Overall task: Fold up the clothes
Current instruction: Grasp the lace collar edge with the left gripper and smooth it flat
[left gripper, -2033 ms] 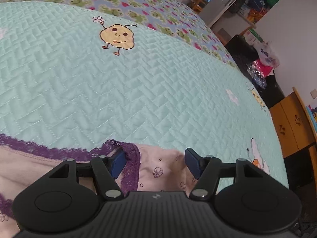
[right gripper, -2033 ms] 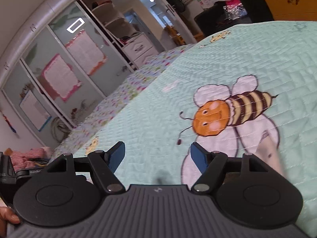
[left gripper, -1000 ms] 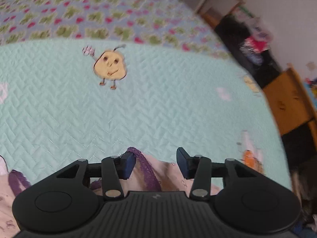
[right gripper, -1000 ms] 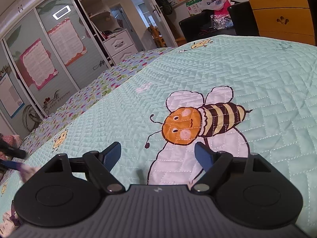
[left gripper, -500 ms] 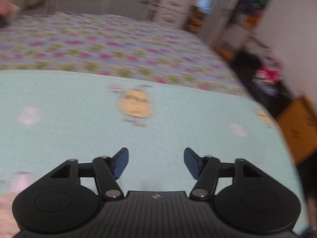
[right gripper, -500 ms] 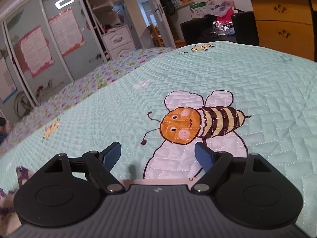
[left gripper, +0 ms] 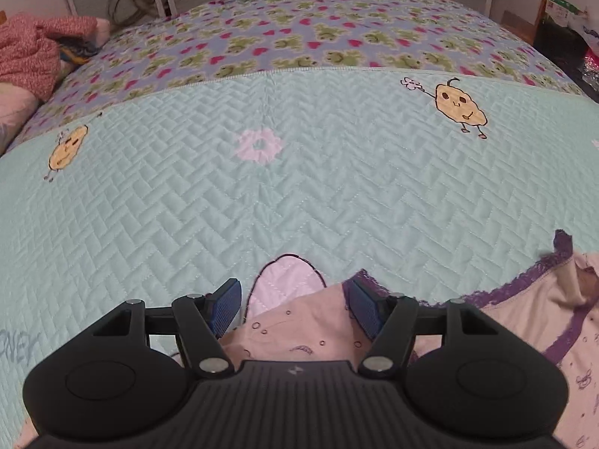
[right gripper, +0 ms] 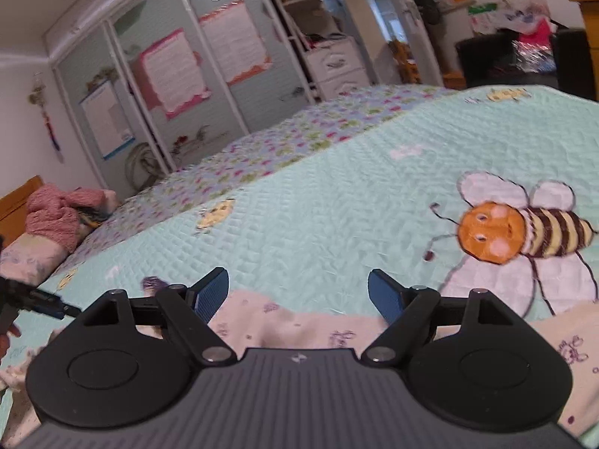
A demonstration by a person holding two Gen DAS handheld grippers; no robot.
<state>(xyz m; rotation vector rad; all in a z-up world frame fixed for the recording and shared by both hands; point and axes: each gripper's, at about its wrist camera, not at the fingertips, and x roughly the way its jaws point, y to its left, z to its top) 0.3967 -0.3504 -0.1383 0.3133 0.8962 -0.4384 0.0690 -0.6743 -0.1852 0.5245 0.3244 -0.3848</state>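
- On the near edge of the bed [left gripper: 299,194], over the mint quilt, we have the pink garment [left gripper: 299,340] lying partly flat, its purple lace trim [left gripper: 516,292] running off toward the right of the left wrist view.
- Our left gripper [left gripper: 292,303] points steeply down at a corner of that garment; its fingers [left gripper: 224,305] are spread, cloth lies between them, and no pad presses on it.
- Our right gripper [right gripper: 297,292] hangs lower-angled above another stretch of the same pink garment [right gripper: 337,329], fingers wide apart and holding nothing.
- We judge the main risk to be a thin pinch: closing on one layer only, or on the lace alone, would let the corner slip or drag the garment askew.
- Closing too deep could also catch the quilt, and the fold would lift the bedding with it.
- Ahead of both grippers the quilt is bare up to the frog-print blanket [left gripper: 299,41], so we have plenty of room to carry a fold away from us.
- At the far left corner sits a red bundle of clothing [left gripper: 33,48], well apart from our work.
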